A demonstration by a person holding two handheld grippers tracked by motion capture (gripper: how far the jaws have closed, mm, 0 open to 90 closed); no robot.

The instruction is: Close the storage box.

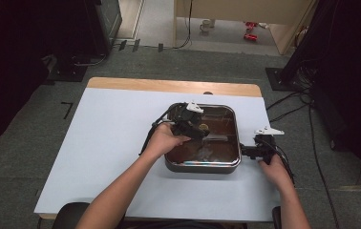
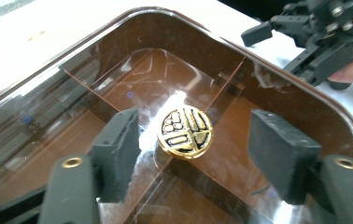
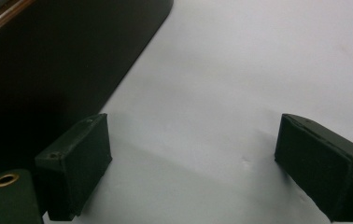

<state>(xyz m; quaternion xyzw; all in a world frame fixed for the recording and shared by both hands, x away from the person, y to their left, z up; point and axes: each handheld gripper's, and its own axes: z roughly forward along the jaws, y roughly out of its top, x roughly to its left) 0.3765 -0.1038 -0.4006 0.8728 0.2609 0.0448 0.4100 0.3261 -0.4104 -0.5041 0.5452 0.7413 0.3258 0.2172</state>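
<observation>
Square metal pan point(image 1: 202, 166) on white table point(image 1: 102, 157), glass lid point(image 2: 118, 84) on it; gold knob point(image 2: 185, 129) at lid centre. Left gripper point(image 2: 193, 149) above lid, jaws spread either side of knob, not touching; right gripper point(image 1: 257, 150) beside pan, jaws spread, empty.

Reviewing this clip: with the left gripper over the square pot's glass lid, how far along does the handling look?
Early. Done: the left gripper is lined up over the glass lid, jaws open either side of the gold knob. In hand: nothing gripped; the right gripper sits open over the white table cover, beside the pot. Left, probably: close on the knob and lift the lid, which is on the pot.
</observation>
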